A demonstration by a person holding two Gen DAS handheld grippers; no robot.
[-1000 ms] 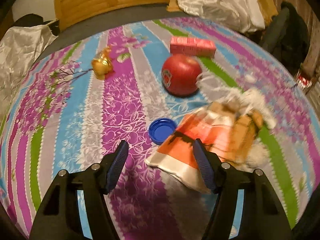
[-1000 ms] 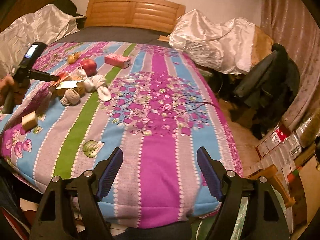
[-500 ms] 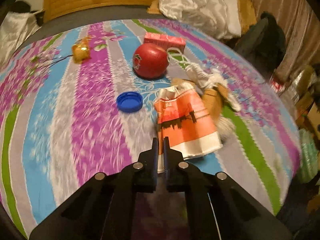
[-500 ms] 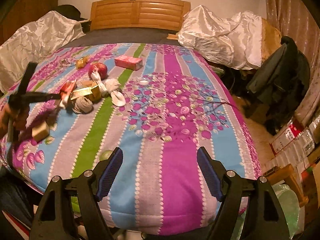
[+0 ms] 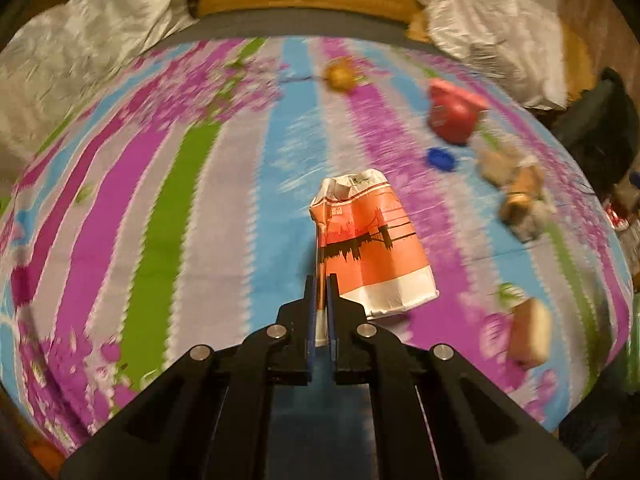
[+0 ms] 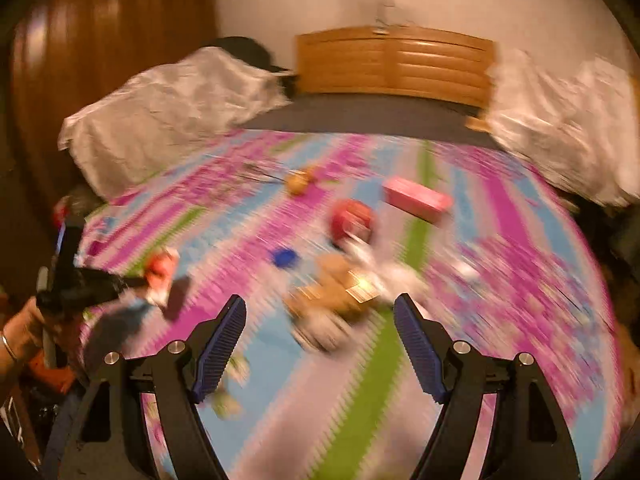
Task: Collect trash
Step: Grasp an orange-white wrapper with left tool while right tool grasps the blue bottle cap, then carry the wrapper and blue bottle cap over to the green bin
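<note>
My left gripper (image 5: 321,280) has just clamped its jaws on the orange paper bag (image 5: 370,240) and lifted it off the bed (image 5: 200,200); first trash secured. My right gripper (image 6: 320,344), jaws apart, faces the remaining pile (image 6: 340,292).

The left gripper (image 5: 321,280) had its jaws clamped together, the dark blue pads pinching the edge of an orange-and-white paper bag (image 5: 372,240) and holding it tilted above the striped bedspread (image 5: 192,208), near that cover's front edge. Seen from the right wrist camera, the person's left hand (image 6: 24,330), a thin bracelet on its wrist, gripped the tool's handle beyond the bedspread's left edge. The right gripper (image 6: 320,340) pointed down over the front part of the bedspread, its jaws spread wide with nothing held between the blue-ribbed fingers (image 6: 218,346).
</note>
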